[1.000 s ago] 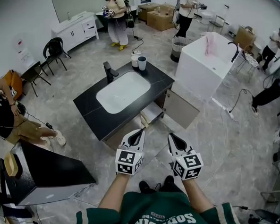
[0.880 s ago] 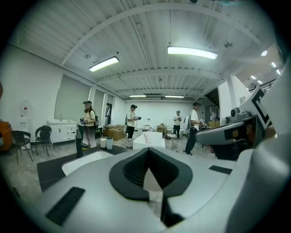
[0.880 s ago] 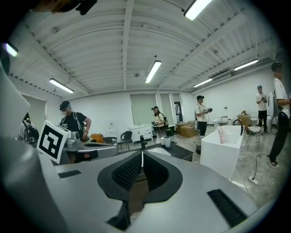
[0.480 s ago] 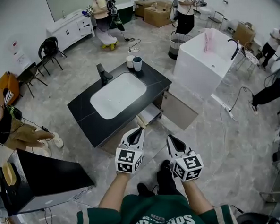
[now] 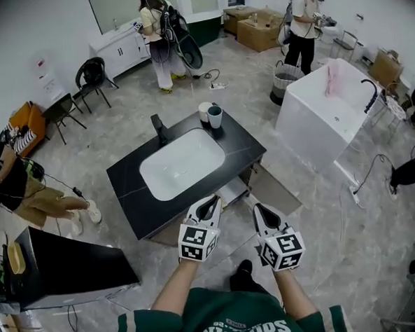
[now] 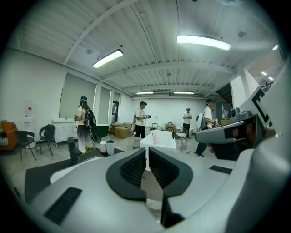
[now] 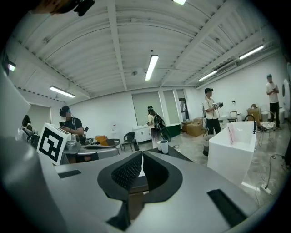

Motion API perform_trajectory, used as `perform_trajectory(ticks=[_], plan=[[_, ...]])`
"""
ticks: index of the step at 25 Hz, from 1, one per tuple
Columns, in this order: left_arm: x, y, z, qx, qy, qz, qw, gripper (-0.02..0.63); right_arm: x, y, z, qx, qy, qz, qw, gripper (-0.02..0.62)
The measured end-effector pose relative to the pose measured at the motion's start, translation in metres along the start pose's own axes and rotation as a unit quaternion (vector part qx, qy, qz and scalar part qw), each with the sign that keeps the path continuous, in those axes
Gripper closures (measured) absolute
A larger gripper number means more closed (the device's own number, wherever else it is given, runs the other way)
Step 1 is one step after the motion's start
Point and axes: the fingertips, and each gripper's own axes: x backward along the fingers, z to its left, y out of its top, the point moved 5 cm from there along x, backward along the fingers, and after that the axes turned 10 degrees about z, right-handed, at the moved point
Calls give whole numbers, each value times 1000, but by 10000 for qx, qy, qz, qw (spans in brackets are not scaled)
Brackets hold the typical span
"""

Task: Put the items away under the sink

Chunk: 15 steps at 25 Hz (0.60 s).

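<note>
Left gripper (image 5: 210,202): held out in front of the person, pointing at the front edge of the surface; in the left gripper view (image 6: 147,152) the jaws are pressed together with nothing between them.
Right gripper (image 5: 259,210): beside the left one, above the floor near the open cabinet door; in the right gripper view (image 7: 142,159) the jaws are closed and empty.
Surface (image 5: 135,194): a black counter top standing alone in the middle of the room, corner-on to the person.
Sink (image 5: 183,163): white basin sunk into the surface, with a black tap (image 5: 161,129) at its far left edge.
Cups (image 5: 210,114): two, one white and one dark, upright and touching each other on the far corner of the surface, beyond the sink and well apart from both grippers.
Cabinet door (image 5: 275,189): swung open under the surface on the side nearest the right gripper; a pale shelf (image 5: 231,190) shows inside, and what lies on it cannot be made out.
Bathtub (image 5: 330,112): white, to the right of the surface, apart from it.
People: several stand or sit along the room's edges, away from the surface.
</note>
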Motion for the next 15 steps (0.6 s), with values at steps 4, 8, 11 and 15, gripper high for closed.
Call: perform_trajectory(ticks=[4,8,11,15], plan=[[-35,14,-3,29,148,75,9999,594,-17,17,-33,39,225,-19,9997,552],[-61,22,2,82,407,140,9990,594,-34,18,-57,90,470,153,9987,552],[-74,27,4,144,508,176,9985,594,-43,19,-71,138,585,253,9979,552],[-86,31,8,147,574,235,9980,594,-52,25,-81,158,700,248,9971,552]])
